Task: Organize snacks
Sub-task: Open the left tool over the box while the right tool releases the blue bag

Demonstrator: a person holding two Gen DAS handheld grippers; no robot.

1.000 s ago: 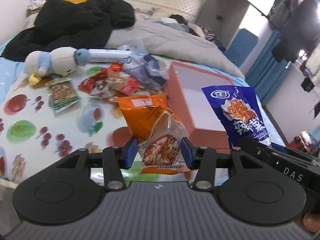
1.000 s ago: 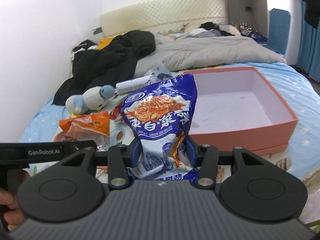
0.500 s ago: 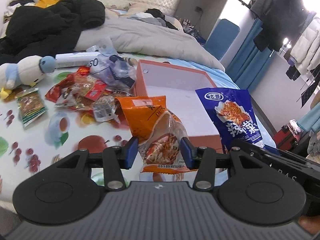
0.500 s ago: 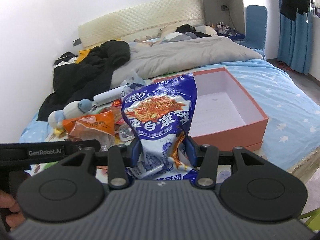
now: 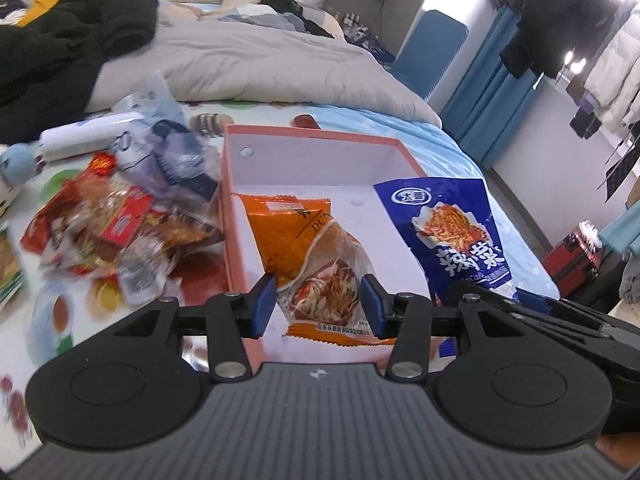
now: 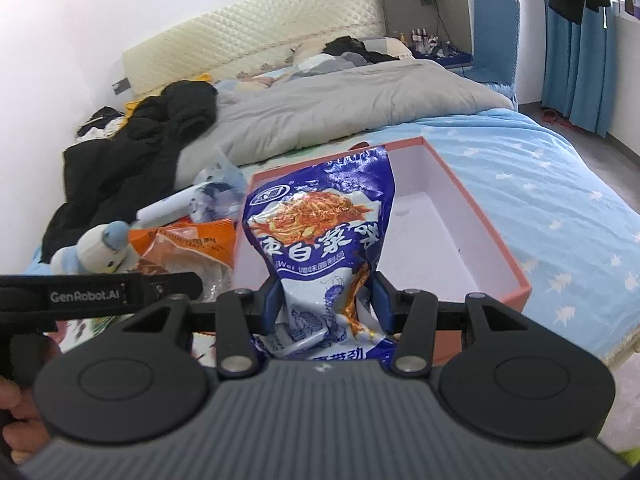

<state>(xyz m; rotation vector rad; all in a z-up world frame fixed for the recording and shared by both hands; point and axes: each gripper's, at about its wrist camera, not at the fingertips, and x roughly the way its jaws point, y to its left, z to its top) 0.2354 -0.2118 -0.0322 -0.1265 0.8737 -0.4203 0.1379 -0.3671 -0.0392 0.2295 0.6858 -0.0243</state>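
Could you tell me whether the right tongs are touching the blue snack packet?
Touching: the right wrist view shows the right tongs pinching the blue snack packet.

Left gripper (image 5: 319, 305) and right gripper (image 6: 326, 301) are showing blue finger pads, black linkages with silver screws, ribbed grey bodies; a "GenRobot.AI" marking; bare fingers (image 6: 12, 410) are showing.

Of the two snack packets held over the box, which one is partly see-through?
The orange packet in the left gripper: its lower half is clear film showing the food. The blue packet in the right gripper is fully printed.
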